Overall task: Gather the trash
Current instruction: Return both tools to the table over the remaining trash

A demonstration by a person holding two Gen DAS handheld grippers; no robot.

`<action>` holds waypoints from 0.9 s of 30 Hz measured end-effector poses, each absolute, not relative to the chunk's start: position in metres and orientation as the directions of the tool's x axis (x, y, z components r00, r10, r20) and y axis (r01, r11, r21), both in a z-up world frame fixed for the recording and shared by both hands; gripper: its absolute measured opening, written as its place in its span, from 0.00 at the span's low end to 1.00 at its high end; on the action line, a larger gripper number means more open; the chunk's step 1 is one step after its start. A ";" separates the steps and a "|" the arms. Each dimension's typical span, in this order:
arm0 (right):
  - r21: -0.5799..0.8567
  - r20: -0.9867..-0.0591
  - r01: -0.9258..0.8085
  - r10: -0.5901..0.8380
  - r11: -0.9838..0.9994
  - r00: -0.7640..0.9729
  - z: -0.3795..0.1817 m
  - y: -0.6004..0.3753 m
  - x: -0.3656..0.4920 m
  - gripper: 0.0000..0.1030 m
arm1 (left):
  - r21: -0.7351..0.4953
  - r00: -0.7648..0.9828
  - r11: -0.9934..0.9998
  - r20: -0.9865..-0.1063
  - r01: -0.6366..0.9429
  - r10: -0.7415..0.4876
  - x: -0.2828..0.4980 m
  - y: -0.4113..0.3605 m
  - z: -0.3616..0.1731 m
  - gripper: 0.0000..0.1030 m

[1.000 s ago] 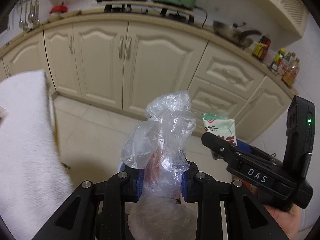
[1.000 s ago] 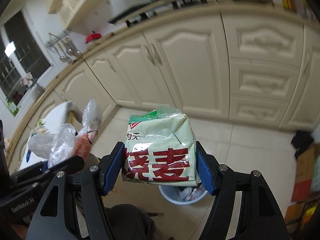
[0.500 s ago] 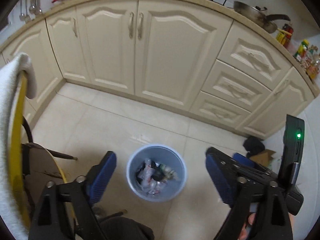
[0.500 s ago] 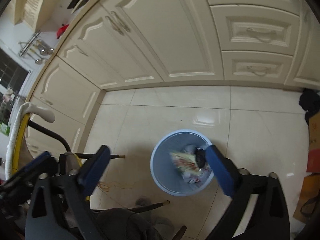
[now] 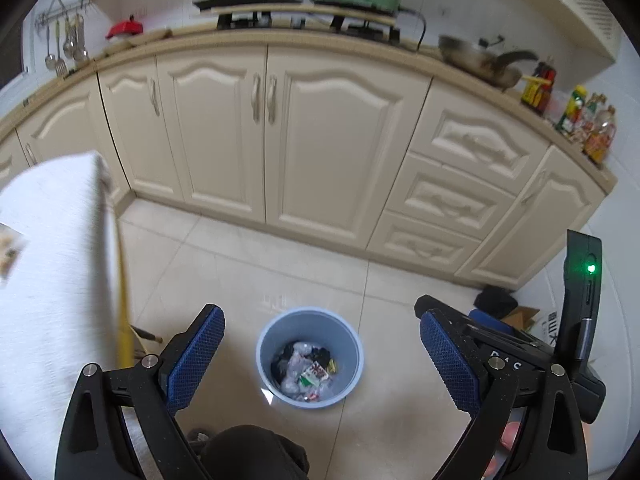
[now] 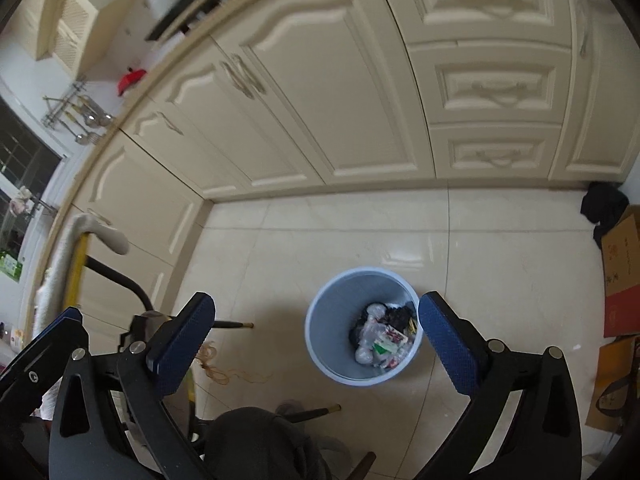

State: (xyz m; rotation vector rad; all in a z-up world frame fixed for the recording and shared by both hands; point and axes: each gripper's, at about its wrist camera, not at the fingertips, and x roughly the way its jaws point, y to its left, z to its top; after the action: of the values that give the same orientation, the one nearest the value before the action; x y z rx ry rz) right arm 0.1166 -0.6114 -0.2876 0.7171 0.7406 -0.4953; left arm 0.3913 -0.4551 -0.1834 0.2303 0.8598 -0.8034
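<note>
A light blue trash bin (image 5: pixel 265 360) stands on the tiled floor below both grippers. Inside it lie a clear plastic bag (image 5: pixel 294 364) and a green-and-white snack packet (image 5: pixel 314 374) among other rubbish. My left gripper (image 5: pixel 318 314) hangs above the bin, its jaws opening wide with nothing between them. In the right wrist view the same bin (image 6: pixel 316 344) holds the packet (image 6: pixel 386 342). My right gripper (image 6: pixel 316 300) is open and empty, with the bin under its right finger. The right gripper's body (image 5: pixel 520 354) shows at the right of the left wrist view.
Cream kitchen cabinets (image 5: pixel 272 140) run along the far side. A table with a white cloth (image 5: pixel 48 280) and a yellow edge stands at the left. Cardboard boxes (image 6: pixel 622 272) and a black cloth (image 6: pixel 604 204) lie at the right. Chair legs (image 6: pixel 232 325) and the person's knee (image 6: pixel 256 444) are close below.
A second ago the left gripper held the clear plastic bag and the right held the packet. Both jaws have opened; the bag and packet now lie in the bin.
</note>
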 end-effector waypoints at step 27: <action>0.332 -0.486 0.240 -0.053 0.912 0.872 -0.099 -0.385 0.163 1.00 | -0.111 0.762 0.857 -0.411 0.503 -0.500 0.221 -0.095 -0.044 0.99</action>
State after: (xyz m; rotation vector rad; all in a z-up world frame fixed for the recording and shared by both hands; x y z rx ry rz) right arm 0.1627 -0.3854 -0.0995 0.3967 0.4896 -0.1575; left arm 0.2205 -0.0948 -0.0440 0.0060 0.4450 -0.5454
